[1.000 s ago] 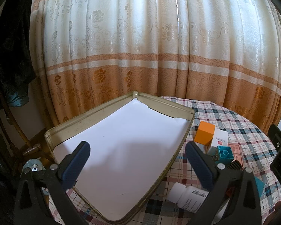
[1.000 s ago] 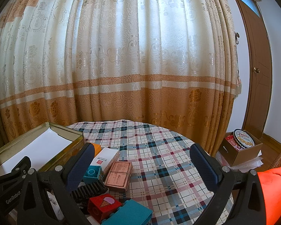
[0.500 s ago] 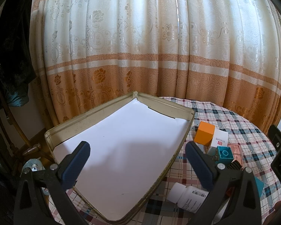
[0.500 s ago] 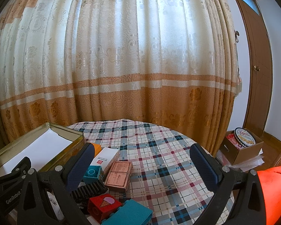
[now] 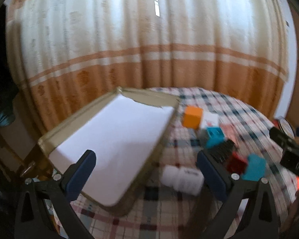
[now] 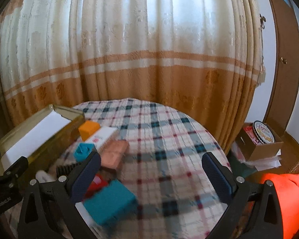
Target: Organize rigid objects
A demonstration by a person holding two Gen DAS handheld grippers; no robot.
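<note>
A gold metal tray (image 5: 149,97) lined with white paper sits on the left of the plaid table; it also shows in the right wrist view (image 6: 69,112). Beside it lie an orange cube (image 5: 192,116), a white box (image 5: 209,120), a teal block (image 5: 214,136), a black comb-like piece (image 5: 222,149), a red block (image 5: 236,162), a teal box (image 5: 255,168) and a white bottle (image 5: 182,178). My left gripper (image 5: 144,174) is open and empty above the tray's near corner. My right gripper (image 6: 151,176) is open and empty over the table, right of the pile; a pink box (image 6: 114,152) lies there.
A patterned curtain (image 6: 149,59) hangs close behind the round table. A cardboard box with a round tin (image 6: 263,137) stands on the floor at the right. An orange cloth (image 6: 285,199) is at the lower right. A wooden door (image 6: 285,59) is far right.
Both views have swung and blurred: both grippers have tipped down and moved, so the table and objects sit higher in the frames. Both stay open and empty.
</note>
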